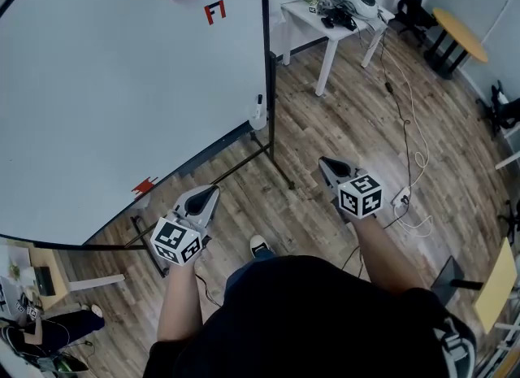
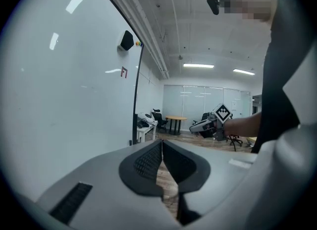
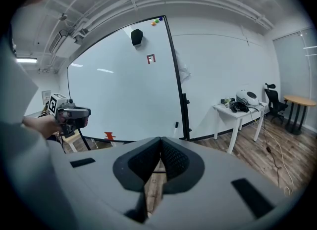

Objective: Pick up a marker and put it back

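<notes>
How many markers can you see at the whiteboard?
1: a marker upright at the whiteboard's lower corner, beside its black frame post. Others may be too small to see.

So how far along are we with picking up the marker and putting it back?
Nothing looks done yet. In hand: nothing, since the left tongs and right tongs are both shut and empty, short of the whiteboard. What looks like the marker sits at the board's lower corner, by the frame post. Left: reach it, grip, lift, put it back.
</notes>
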Demonstrator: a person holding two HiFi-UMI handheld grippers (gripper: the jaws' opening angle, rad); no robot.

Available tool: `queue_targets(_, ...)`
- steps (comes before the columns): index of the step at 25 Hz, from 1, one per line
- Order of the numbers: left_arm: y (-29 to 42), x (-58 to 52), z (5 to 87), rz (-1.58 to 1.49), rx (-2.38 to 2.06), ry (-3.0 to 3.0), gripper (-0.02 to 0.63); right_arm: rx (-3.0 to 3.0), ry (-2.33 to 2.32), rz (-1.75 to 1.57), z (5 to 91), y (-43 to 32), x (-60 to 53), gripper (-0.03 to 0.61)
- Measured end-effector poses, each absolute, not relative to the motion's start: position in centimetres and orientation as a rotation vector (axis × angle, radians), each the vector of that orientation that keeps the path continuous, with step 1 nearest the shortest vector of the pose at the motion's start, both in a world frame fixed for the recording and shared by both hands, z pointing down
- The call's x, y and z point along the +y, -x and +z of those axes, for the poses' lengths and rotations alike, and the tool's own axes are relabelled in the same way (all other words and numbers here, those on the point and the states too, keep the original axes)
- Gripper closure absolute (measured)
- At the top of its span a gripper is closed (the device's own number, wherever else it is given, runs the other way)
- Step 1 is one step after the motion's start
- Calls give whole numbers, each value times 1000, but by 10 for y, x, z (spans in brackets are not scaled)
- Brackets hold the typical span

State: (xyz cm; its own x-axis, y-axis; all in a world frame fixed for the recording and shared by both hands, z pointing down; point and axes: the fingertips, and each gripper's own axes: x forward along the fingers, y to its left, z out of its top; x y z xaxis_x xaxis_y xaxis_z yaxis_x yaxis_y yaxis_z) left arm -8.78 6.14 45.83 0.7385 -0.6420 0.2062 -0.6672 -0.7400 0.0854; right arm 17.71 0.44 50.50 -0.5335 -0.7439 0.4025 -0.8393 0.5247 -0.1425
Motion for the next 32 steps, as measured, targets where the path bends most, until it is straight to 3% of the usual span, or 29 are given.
queue_targets(17,136,-47,462,229,-951,-2825,600,-2427,-1353,472,504,-114,-95,581)
queue_targets(32,166,-76,452,225,-907,-2890,600,-2440,-1392,433,490,-77,-122,581)
